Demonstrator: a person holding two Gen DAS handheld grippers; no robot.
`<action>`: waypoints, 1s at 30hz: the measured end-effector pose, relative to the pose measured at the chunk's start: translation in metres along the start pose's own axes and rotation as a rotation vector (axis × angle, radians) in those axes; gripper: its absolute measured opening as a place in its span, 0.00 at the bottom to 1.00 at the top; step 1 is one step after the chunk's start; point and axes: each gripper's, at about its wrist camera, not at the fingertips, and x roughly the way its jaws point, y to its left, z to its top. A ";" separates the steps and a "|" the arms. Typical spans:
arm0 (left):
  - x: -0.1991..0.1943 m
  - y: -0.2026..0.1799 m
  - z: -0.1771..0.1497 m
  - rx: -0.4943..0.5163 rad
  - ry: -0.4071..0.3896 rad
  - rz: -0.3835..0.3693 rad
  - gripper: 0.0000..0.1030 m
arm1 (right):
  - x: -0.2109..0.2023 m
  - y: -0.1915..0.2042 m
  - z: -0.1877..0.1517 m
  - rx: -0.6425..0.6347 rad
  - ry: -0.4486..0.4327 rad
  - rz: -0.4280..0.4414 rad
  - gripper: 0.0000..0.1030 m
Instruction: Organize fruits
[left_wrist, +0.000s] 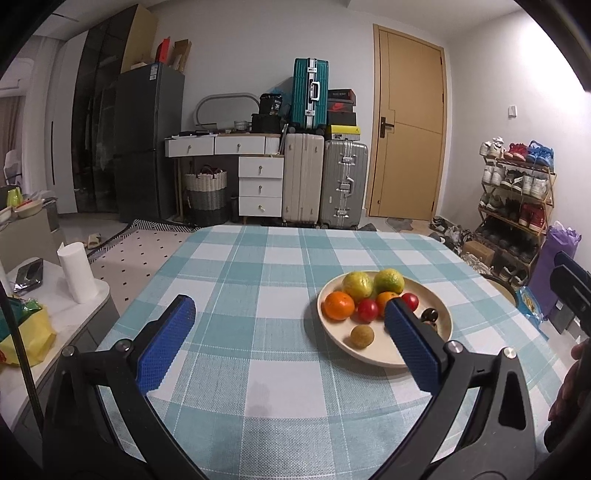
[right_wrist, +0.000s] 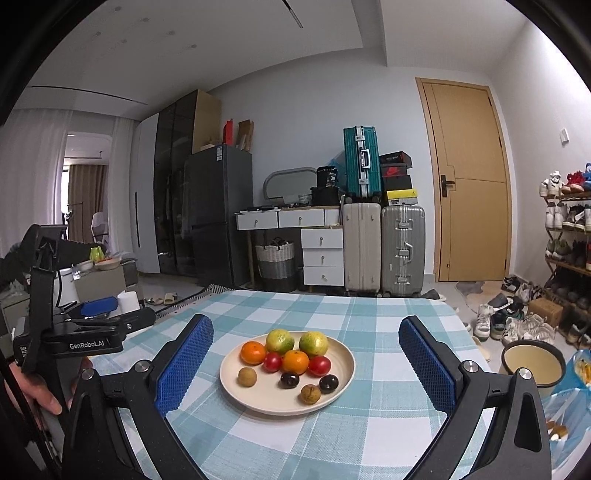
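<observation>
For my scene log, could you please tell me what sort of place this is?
Most likely a lived-in apartment room. A fridge stands by the wall, suitcases are stacked beside a door, a shoe rack is full, and a plate of fruit sits on a checked tablecloth.

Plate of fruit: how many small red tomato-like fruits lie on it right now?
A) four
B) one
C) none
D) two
D: the right wrist view shows two red fruits on the plate, flanking an orange.
</observation>
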 end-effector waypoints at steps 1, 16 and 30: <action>0.002 0.000 -0.001 0.001 0.005 -0.004 0.99 | 0.001 -0.001 -0.001 0.002 0.003 0.001 1.00; 0.026 -0.007 -0.024 0.017 0.006 -0.013 0.99 | 0.018 -0.009 -0.022 -0.009 0.054 -0.024 1.00; 0.037 -0.011 -0.028 0.034 0.027 -0.007 0.99 | 0.031 -0.013 -0.036 -0.012 0.113 -0.029 1.00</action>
